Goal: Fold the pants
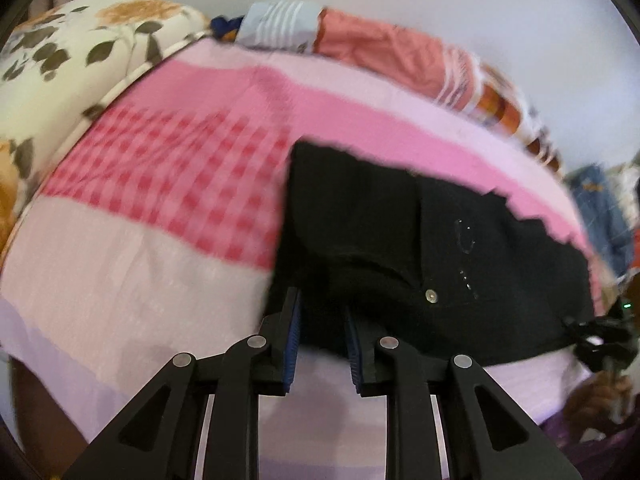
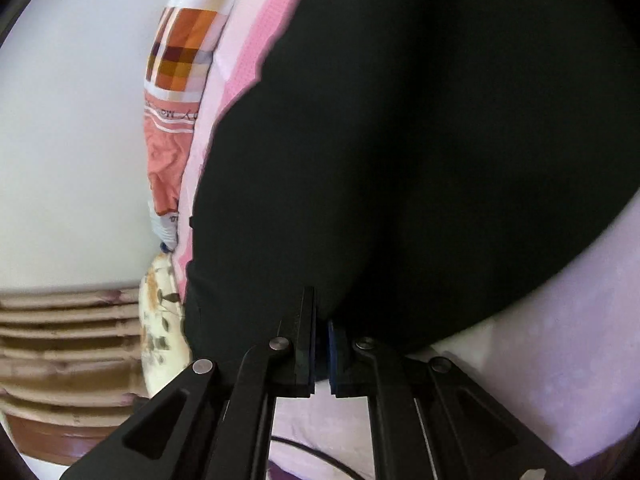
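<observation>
The black pants [image 1: 420,264] lie on a bed covered by a pink spread [image 1: 160,200], toward its near edge, and appear already doubled into a compact block. A metal button [image 1: 431,295] and a line of small studs show on the upper layer, so the waist section faces up.

The left gripper [image 1: 322,316] points down at the near edge of the pants. Its 2 blue-padded fingers [image 1: 294,320] stand a little apart, with a narrow gap between them. Dark cloth lies at the tips, but whether the pads pinch it cannot be told from the left wrist view.

The right gripper [image 2: 322,340] has its jaws drawn almost together and clenched on a fold of the pants [image 2: 420,160], which rises from the pads and fills most of the right wrist view.

Judged progress: at least 1 fold appears done. The grasped portion is not yet laid down and flattened, so the fold in hand is unfinished.

Limits of view:
- Both views are motion-blurred.
- The black cloth hides its own layers; the number of folds cannot be counted.
- The legs and hems are not distinguishable.
- A floral pillow [image 1: 72,52] and stacked textiles [image 1: 380,48] line the far edge of the bed.
</observation>
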`<state>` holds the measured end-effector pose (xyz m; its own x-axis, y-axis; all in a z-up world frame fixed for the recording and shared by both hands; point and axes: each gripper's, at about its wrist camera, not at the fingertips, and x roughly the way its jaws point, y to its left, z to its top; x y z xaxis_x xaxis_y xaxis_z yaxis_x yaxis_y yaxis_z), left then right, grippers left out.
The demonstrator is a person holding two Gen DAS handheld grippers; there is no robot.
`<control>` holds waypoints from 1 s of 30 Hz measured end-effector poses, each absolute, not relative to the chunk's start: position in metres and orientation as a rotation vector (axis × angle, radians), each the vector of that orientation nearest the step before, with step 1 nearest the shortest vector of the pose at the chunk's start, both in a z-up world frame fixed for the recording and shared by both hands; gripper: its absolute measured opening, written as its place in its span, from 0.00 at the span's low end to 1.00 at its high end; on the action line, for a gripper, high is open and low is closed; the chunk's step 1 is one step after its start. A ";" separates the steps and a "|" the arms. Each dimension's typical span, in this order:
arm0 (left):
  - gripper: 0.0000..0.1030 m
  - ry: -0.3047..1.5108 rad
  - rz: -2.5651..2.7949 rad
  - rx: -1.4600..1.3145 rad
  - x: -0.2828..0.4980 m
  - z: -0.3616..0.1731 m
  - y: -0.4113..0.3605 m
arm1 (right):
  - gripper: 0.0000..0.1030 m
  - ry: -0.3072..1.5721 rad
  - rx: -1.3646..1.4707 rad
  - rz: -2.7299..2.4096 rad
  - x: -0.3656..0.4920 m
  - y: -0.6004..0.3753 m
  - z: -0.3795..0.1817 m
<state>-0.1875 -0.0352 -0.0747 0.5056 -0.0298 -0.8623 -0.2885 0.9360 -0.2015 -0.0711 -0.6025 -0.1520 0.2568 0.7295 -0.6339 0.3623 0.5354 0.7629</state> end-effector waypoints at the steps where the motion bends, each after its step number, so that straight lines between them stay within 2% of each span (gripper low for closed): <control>1: 0.22 1.056 0.204 -0.318 -0.191 -0.080 -0.032 | 0.06 1.328 1.067 0.337 -0.069 -0.603 -0.153; 4: 0.23 1.047 0.272 -0.364 -0.204 -0.080 -0.016 | 0.12 1.203 1.208 0.391 -0.064 -0.629 -0.154; 6: 0.24 0.979 0.320 -0.386 -0.217 -0.063 -0.009 | 0.21 1.125 1.299 0.410 -0.058 -0.654 -0.160; 7: 0.25 0.944 0.332 -0.387 -0.220 -0.053 -0.009 | 0.22 1.089 1.336 0.420 -0.054 -0.663 -0.163; 11: 0.49 0.837 0.302 -0.348 -0.215 -0.018 -0.037 | 0.24 0.979 1.521 0.527 -0.033 -0.686 -0.180; 13: 0.56 0.812 0.238 -0.289 -0.204 -0.006 -0.070 | 0.25 0.886 1.587 0.589 -0.023 -0.693 -0.176; 15: 0.71 0.813 0.151 -0.230 -0.190 -0.006 -0.107 | 0.31 0.827 1.594 0.595 -0.016 -0.698 -0.165; 16: 0.74 0.821 0.124 -0.197 -0.184 -0.010 -0.123 | 0.32 0.800 1.591 0.592 -0.015 -0.702 -0.158; 21: 0.75 0.949 0.071 -0.025 -0.152 -0.060 -0.173 | 0.35 0.745 1.399 0.440 -0.033 -0.715 -0.105; 28: 0.75 0.998 0.095 -0.272 -0.162 -0.094 -0.127 | 0.38 0.656 0.963 0.394 -0.075 -0.705 -0.028; 29: 0.75 1.007 0.104 -0.248 -0.161 -0.092 -0.127 | 0.46 0.627 0.864 0.371 -0.083 -0.698 -0.017; 30: 0.75 1.016 0.106 -0.231 -0.160 -0.092 -0.128 | 0.61 0.603 0.764 0.349 -0.090 -0.697 -0.008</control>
